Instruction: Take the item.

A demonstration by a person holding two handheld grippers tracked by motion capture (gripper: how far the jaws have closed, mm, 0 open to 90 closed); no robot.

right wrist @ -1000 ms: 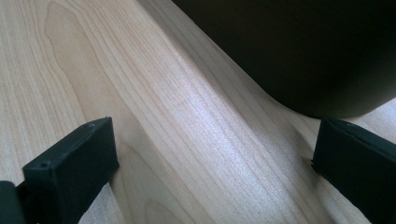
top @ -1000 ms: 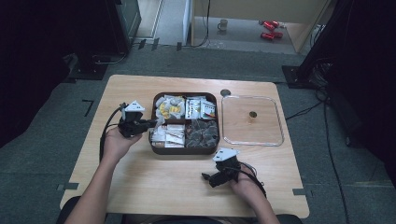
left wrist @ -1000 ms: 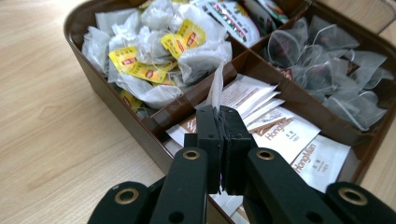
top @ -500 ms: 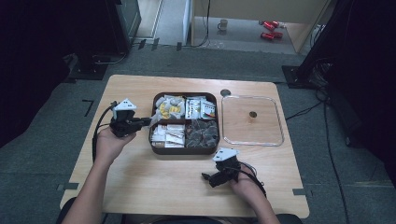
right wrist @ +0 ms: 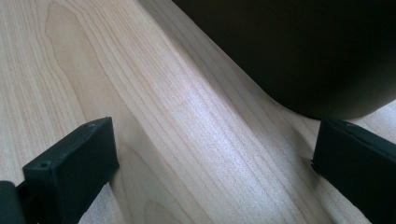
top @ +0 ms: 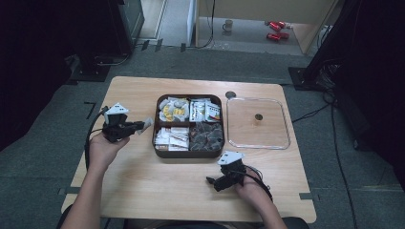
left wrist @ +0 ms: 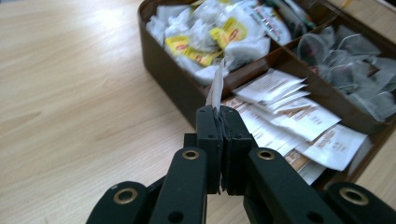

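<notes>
A dark brown box with four compartments stands at the centre of the high view, full of tea bags and sachets. Left of it, one small white sachet is held above the table. A clear square lid lies flat at its right.
</notes>
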